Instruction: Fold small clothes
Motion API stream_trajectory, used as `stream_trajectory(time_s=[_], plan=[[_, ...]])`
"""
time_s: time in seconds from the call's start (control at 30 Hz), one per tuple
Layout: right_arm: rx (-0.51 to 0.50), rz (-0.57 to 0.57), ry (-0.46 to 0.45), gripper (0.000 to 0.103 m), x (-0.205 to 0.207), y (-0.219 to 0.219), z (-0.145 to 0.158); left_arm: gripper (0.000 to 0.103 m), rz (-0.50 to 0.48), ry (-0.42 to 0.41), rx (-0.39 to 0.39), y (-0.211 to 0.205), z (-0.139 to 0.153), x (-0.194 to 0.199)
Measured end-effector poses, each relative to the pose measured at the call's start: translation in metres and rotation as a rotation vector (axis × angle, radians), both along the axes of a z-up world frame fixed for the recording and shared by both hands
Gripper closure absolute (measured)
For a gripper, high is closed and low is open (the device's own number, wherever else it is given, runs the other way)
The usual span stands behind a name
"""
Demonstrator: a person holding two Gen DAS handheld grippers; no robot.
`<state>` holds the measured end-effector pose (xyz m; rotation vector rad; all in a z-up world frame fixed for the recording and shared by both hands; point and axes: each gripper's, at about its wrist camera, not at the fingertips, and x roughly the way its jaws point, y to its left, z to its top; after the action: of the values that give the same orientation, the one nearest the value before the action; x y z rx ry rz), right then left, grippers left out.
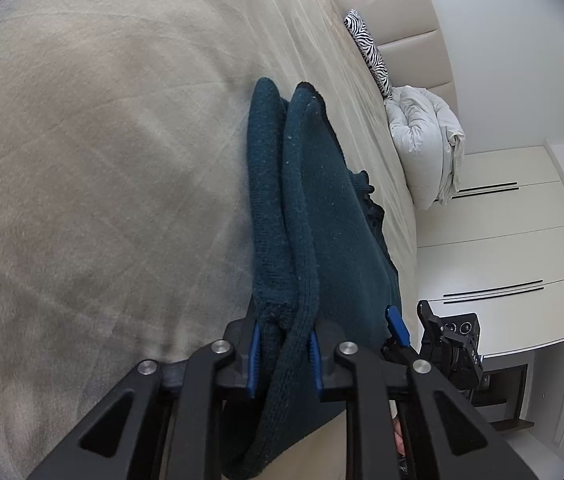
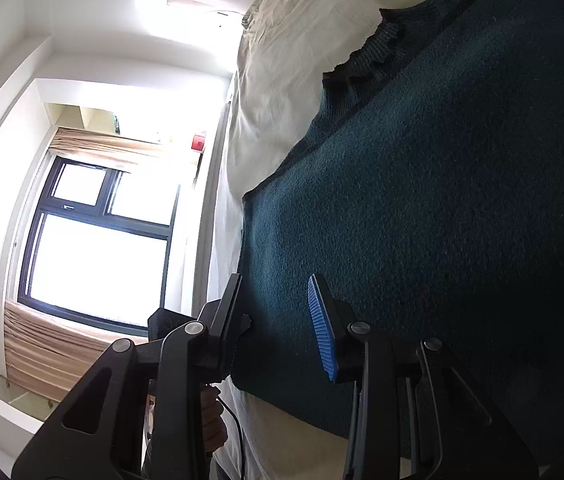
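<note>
Nearest the lens in the left wrist view, the left gripper (image 1: 283, 354) is pinched narrowly on a bunched, doubled-over edge of the dark teal sweater (image 1: 305, 208), its blue pads (image 1: 254, 360) pressing the knit from both sides; two rounded humps of fabric run forward from the jaws across the beige bedspread (image 1: 102, 160). The right gripper (image 2: 278, 332) stands partly open with a lower edge of the sweater (image 2: 421, 220) between its jaws; one ribbed blue pad (image 2: 323, 332) shows with a gap between it and the cloth, and whether the other finger touches the fabric cannot be told, so a firm grip there is uncertain. In the right wrist view the sweater lies mostly flat and spread on the bedspread (image 2: 282, 60), with a ribbed collar or cuff rumpled at its far end. Judging from this, the fold is at an early stage: one edge is gathered and gripped, the main body is still one broad layer, and no neat folded stack is visible. Still to do, probably, are carrying the held edge over the body, squaring the layers and flattening them. A zebra-print pillow (image 1: 367, 50) and a pale heaped duvet (image 1: 425, 140) sit well apart by the headboard.
</note>
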<state>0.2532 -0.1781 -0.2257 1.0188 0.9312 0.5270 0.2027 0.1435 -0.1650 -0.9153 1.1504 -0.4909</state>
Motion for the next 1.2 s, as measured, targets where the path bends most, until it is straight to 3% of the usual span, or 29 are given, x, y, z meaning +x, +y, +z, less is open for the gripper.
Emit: stream_trajectory(time_s=[0.13,0.27,0.5,0.57,0.73,0.9,0.97,1.03,1.13,1.2], plan=[[-0.002,-0.001,0.028,0.07,0.014,-0.006,-0.005,0.087,0.001,-0.037,0.015,-0.001,0.016,-0.005],[0.035,-0.022,0.07,0.071,0.023,-0.021,-0.024,0.087,-0.057,-0.105,0.06,-0.026,0.052,-0.001],[0.157,-0.052,0.049,0.07,0.012,-0.075,-0.026,0.087,-0.207,-0.23,0.184,-0.121,0.115,0.013],[0.207,-0.097,0.036,0.055,0.004,-0.104,-0.025,0.087,-0.246,-0.247,0.203,-0.157,0.122,0.019],[0.278,-0.164,0.043,0.044,-0.007,-0.169,-0.029,0.087,-0.363,-0.253,0.222,-0.252,0.111,0.026],[0.354,-0.137,0.079,0.046,-0.008,-0.201,-0.047,0.087,-0.427,-0.218,0.258,-0.313,0.068,0.02],[0.353,-0.121,0.095,0.046,-0.004,-0.202,-0.049,0.076,-0.44,-0.202,0.28,-0.318,0.054,0.014],[0.336,-0.113,0.103,0.046,-0.001,-0.201,-0.048,0.064,-0.461,-0.215,0.254,-0.316,0.051,0.006],[0.31,-0.105,0.114,0.046,0.001,-0.2,-0.046,0.042,-0.478,-0.238,0.201,-0.303,0.063,-0.006],[0.301,-0.103,0.122,0.046,0.001,-0.201,-0.045,0.037,-0.485,-0.294,0.194,-0.29,0.075,-0.018]])
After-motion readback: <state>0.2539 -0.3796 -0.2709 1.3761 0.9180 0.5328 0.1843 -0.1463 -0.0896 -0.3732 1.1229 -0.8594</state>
